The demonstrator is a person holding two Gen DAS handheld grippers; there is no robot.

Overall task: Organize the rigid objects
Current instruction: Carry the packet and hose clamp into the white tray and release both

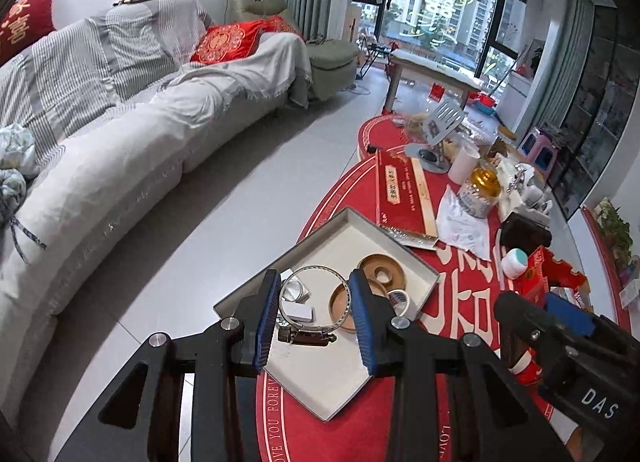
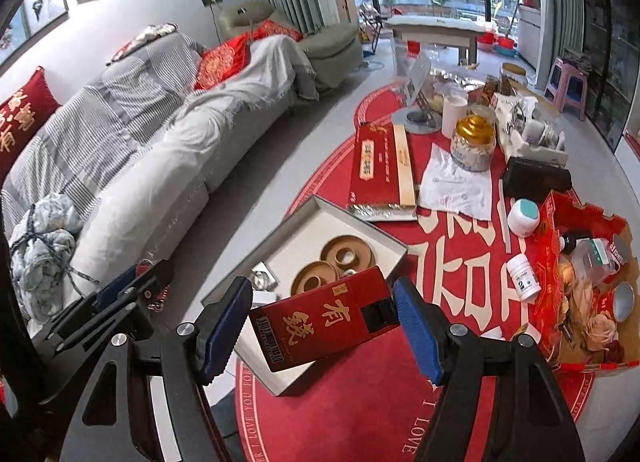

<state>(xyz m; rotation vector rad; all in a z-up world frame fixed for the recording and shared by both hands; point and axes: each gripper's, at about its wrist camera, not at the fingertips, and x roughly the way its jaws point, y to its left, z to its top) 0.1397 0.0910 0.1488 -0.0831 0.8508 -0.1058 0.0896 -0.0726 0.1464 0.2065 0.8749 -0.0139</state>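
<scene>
A shallow white tray (image 1: 360, 218) with a grey rim lies on the red round tablecloth (image 1: 460, 302). It holds brown tape rolls (image 1: 382, 268) and small bits. My left gripper (image 1: 314, 290) hangs over the tray, its blue pads shut on a metal hose clamp (image 1: 310, 337), a thin ring with a screw housing. In the right wrist view my right gripper (image 2: 322, 294) hovers above the same tray (image 2: 384, 240), shut on a red box with gold characters (image 2: 320, 322), held tilted. The left gripper (image 2: 140, 274) shows at that view's left edge, and the right gripper's black body (image 1: 560, 318) at the other view's right.
Behind the tray lie a long red flat box (image 2: 380, 166), white paper (image 2: 456, 186), a gold-lidded jar (image 2: 472, 142) and a black case (image 2: 536, 178). An open red carton (image 2: 552, 222) of small items, a white bottle (image 2: 524, 276) and a teal-topped jar (image 2: 523, 218) stand right. A covered sofa (image 2: 140, 142) lines the left.
</scene>
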